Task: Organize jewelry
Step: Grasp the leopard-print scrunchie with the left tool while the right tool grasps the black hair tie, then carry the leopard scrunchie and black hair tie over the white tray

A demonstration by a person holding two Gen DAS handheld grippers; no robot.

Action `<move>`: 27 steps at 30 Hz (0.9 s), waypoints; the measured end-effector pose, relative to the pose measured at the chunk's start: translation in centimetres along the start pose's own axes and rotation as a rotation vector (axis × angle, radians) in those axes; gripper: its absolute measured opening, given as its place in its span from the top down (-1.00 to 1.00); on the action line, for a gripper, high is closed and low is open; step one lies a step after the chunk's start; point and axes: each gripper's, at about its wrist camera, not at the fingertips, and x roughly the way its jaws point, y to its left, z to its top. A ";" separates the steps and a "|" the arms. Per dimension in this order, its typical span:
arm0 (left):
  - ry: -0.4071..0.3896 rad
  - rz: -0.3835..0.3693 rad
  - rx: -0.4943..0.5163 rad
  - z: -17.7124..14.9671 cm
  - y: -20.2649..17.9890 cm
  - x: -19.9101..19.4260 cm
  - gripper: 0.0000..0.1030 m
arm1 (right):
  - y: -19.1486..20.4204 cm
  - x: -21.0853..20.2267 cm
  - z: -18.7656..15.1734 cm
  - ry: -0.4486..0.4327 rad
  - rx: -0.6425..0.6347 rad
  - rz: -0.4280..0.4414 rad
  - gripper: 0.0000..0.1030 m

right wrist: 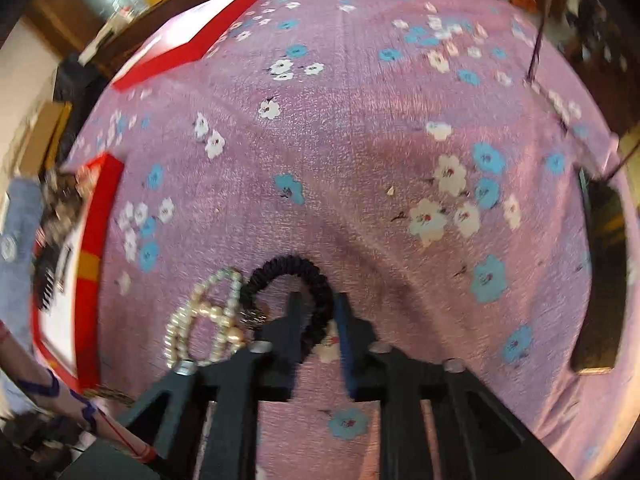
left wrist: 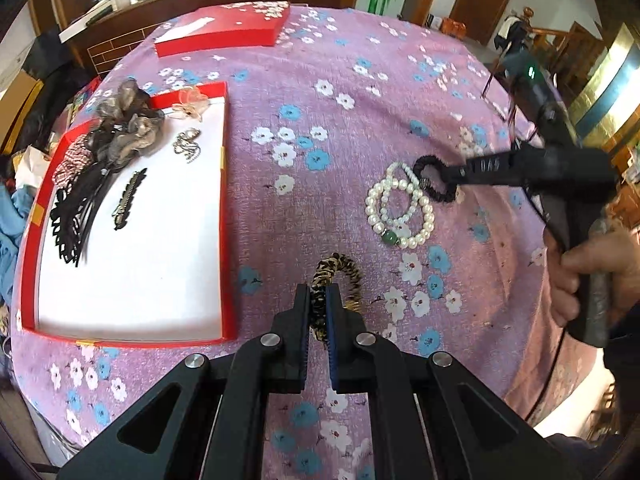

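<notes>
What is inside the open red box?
The red box holds scrunchies, a leaf-shaped clip, a chain and black lace; anything beneath them is hidden.

Glossy pearl bracelets (left wrist: 401, 208) lie on a matt woven floral tablecloth (left wrist: 360, 128) beside a black fabric scrunchie (left wrist: 434, 178).

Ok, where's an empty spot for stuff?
The red box is bare this side of the feather clip; so is the cloth between it and the pearl bracelets. Crowded: the box's far corner, and by the black hair tie.
</notes>
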 end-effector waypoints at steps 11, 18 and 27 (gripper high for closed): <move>-0.055 -0.033 0.051 1.9 0.1 -2.3 0.87 | -3.5 -7.5 -2.9 -0.140 0.162 0.162 0.86; -0.077 -0.086 0.125 2.9 -1.5 -2.8 0.87 | -1.3 -10.4 -5.3 -0.180 0.175 0.216 0.86; -0.091 -0.153 0.194 4.1 -3.4 -3.0 0.87 | -0.4 -13.1 -8.4 -0.219 0.179 0.184 0.86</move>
